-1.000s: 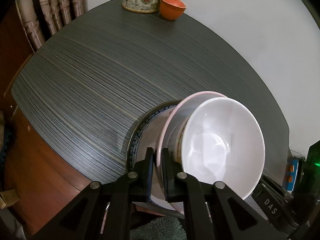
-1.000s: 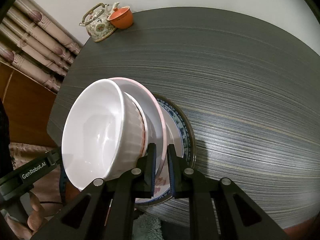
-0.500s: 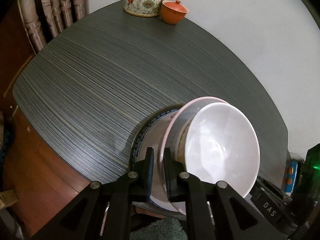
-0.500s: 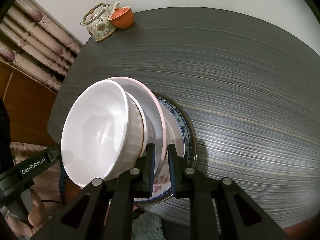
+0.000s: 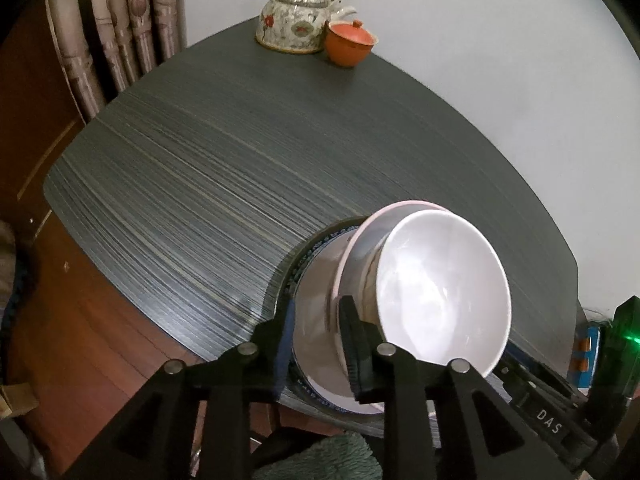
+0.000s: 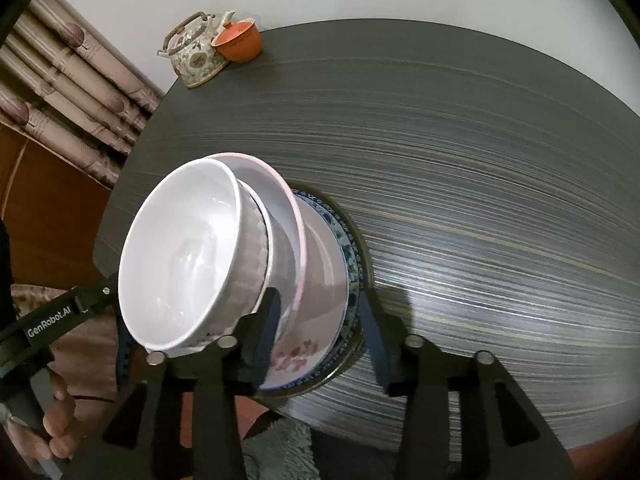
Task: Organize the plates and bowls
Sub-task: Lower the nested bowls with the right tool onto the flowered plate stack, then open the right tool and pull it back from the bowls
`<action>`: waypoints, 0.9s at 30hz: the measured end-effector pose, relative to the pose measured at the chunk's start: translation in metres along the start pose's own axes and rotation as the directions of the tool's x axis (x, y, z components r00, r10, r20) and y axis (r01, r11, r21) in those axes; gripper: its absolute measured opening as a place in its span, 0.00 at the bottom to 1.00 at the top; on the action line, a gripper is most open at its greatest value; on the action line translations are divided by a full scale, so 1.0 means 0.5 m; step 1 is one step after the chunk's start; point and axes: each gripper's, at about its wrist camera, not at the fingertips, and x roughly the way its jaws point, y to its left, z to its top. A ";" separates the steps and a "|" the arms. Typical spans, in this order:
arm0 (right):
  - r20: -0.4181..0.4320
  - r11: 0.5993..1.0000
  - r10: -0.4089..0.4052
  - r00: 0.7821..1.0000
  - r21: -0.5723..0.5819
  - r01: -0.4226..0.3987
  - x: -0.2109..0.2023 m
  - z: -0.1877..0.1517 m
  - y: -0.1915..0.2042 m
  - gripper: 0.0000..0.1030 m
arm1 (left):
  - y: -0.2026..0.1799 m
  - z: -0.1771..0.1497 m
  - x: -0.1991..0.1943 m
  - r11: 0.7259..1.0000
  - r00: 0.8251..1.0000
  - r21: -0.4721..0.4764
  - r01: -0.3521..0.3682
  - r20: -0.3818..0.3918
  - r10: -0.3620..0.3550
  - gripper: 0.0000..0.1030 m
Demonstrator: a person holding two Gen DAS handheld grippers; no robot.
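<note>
Bare table beyond stacked dishes

The blue-patterned bottom plate shows only as a rim crescent in the left wrist view; the stack above covers the rest. The pink-rimmed white dish hides its own floor behind the ribbed white bowl. A green-lit black device is cut off by the frame edge. The bare hand below the black "GenRobot.AI" bar is partly out of frame.
</note>
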 end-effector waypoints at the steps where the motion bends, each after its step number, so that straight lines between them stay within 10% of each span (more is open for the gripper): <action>1: 0.003 1.000 0.002 1.000 0.000 -0.002 -0.003 -0.001 -0.002 0.47 | 0.000 -0.003 -0.008 1.000 1.000 0.002 -0.002 0.008 0.002 0.24; 27: 0.067 0.998 0.026 0.997 -0.051 -0.023 -0.052 -0.104 -0.009 0.84 | -0.096 -0.146 -0.068 0.974 0.986 0.178 -0.138 0.122 0.117 0.51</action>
